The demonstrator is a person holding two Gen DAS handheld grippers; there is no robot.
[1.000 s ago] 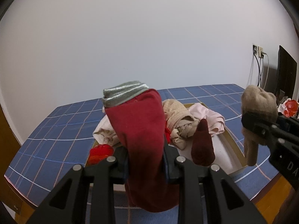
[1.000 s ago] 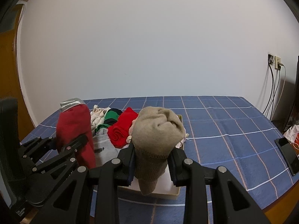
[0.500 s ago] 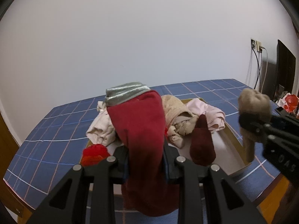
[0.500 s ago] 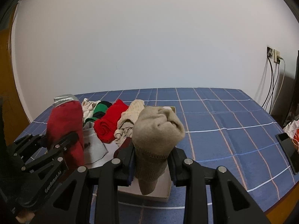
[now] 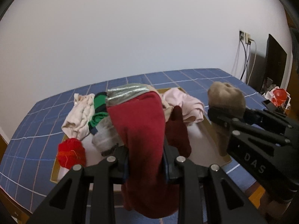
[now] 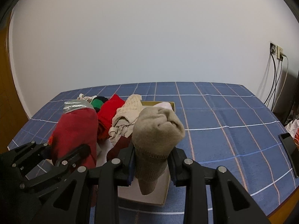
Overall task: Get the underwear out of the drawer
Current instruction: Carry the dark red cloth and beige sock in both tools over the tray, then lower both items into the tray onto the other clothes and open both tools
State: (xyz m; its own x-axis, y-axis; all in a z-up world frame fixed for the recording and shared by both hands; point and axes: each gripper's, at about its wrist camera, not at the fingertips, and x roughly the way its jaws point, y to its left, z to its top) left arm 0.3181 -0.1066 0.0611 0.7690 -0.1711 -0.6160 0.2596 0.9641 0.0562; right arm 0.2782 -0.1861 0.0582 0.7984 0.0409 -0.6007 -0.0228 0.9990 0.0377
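Above blue checked cloth (image 6: 224, 112), left tongs (image 5: 145, 160) hold red underwear (image 5: 142, 130) upright.

The only lettering that can be read is on the right gripper (image 5: 222, 115) as it shows in the left wrist view: pale capitals "DAS" run along the flat side of its black body, low on the right of that picture, and the rest of the word runs out past the visible part of the body. In the right wrist view the left gripper (image 6: 69, 149) shows its black side, but no lettering on it can be made out there. The clothes, the drawer and the checked cloth bear no readable text, labels or numbers in either view.
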